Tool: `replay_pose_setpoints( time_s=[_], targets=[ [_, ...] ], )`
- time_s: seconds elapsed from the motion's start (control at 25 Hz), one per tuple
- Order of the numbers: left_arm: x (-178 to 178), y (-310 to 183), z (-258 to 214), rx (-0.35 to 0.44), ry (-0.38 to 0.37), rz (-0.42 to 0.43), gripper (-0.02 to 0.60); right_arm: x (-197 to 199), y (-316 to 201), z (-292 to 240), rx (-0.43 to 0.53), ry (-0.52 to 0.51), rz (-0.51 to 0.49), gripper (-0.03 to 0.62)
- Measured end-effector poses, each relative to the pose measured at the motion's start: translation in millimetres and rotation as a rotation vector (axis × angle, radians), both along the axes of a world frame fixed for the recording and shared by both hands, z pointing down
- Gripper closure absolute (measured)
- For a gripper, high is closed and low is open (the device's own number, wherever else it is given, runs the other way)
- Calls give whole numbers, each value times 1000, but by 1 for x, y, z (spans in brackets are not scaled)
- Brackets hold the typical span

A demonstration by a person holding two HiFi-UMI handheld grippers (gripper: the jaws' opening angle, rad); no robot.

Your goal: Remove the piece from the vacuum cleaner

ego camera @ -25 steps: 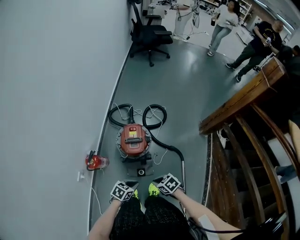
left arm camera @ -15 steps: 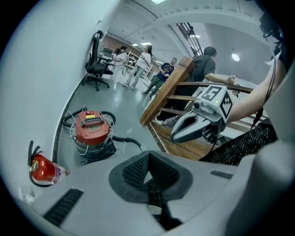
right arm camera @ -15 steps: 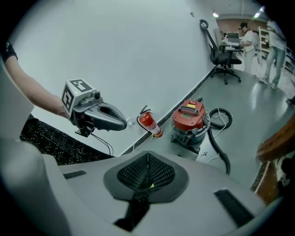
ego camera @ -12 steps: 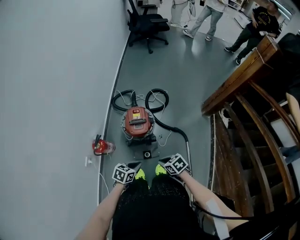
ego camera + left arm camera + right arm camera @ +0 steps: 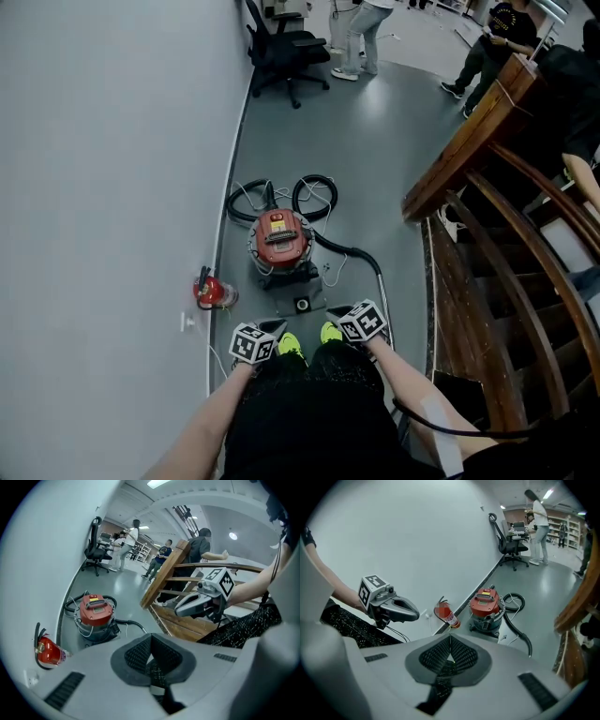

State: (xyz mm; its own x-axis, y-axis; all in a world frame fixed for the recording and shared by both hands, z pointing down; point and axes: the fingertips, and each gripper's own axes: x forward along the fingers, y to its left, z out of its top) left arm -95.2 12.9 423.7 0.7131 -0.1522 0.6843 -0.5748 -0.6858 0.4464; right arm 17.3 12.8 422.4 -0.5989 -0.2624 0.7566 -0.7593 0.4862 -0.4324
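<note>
Grey left gripper (image 5: 150,641): jaws pressed together, nothing between them.
Right gripper (image 5: 450,645): jaws likewise closed and empty.
Both grippers: side by side in front of the person, well apart from the vacuum cleaner.
Vacuum cleaner (image 5: 279,242): red-topped, upright on the grey floor (image 5: 375,169), ahead of the person's feet and near the wall (image 5: 112,187).
Black hose (image 5: 352,255): looped behind the vacuum cleaner, trailing to its right.
Fire extinguisher (image 5: 211,291): red, by the wall, left of the vacuum cleaner.
Wooden stair railing (image 5: 469,141): at the right.
</note>
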Motion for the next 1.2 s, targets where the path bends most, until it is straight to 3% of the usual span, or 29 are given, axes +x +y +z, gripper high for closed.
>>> replay_pose_setpoints(
  time_s=[0.16,0.52,0.68,0.96,1.2],
  targets=[
    [-4,9,3,6,-22,30,572,-6,11,1,5,-7,2,579],
    [2,44,-11,38,-47,-45,572,-9,53,-6,9,-58,-48,579],
    [14,68,-23,43,-21,-109,572,2,70,-17,36,-81,-82,579],
    [15,105,-12,55,-101,-153,572,17,98,-20,42,-144,-60,579],
    [33,144,-8,58,-112,-160,572,34,140,-14,43,-152,-68,579]
  ],
)
